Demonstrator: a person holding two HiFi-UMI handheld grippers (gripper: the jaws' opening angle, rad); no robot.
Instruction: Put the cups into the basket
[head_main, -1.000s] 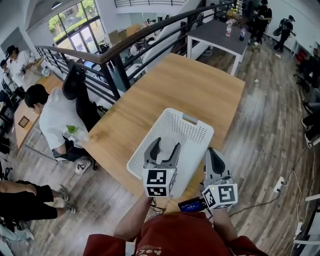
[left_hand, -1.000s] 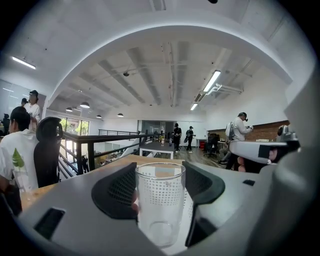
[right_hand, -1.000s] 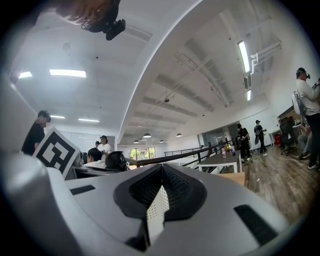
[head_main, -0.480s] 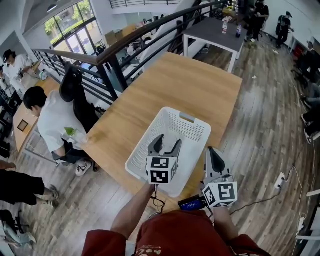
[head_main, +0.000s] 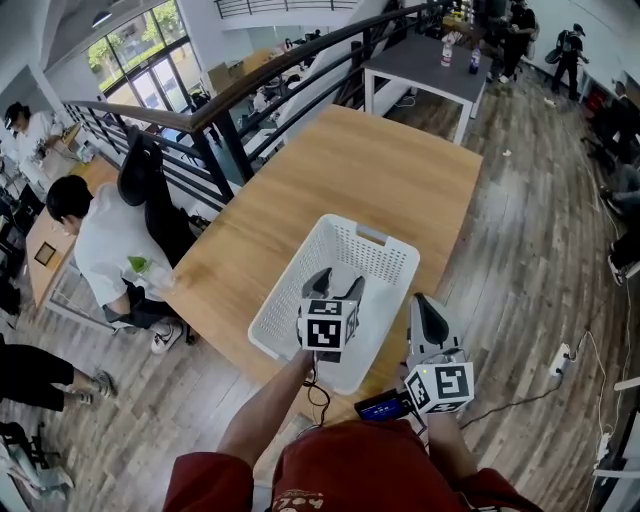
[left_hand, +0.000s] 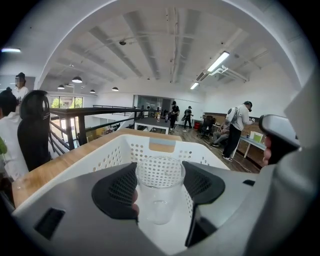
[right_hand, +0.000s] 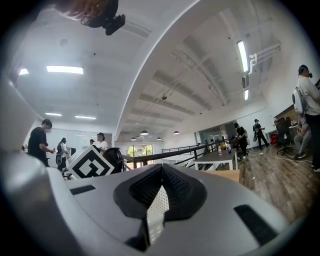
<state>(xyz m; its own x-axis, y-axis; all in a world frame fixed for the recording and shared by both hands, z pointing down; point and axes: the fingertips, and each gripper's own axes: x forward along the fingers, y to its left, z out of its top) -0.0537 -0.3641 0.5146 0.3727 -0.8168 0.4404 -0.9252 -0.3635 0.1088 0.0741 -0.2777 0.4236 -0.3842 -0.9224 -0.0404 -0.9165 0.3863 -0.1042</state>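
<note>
The person wears a dark red short-sleeved top (head_main: 340, 472). The left gripper (head_main: 336, 283) and right gripper (head_main: 426, 308) are grey with black textured fingers (left_hand: 114, 191). Each carries a white cube (head_main: 328, 335) with black square markers. A thin dark cable (head_main: 317, 396) loops below.

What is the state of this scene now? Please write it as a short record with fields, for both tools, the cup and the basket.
left tool: shut on the cup, above the inside of the basket
cup: clear, upright, between the jaws; whether it touches the basket's bottom, I cannot tell
right tool: jaws together, holding nothing, beside the basket's right side
basket: white, with holes in its walls, on the near end of the table
table: wooden, bare beyond the basket
other cups: none visible
</note>
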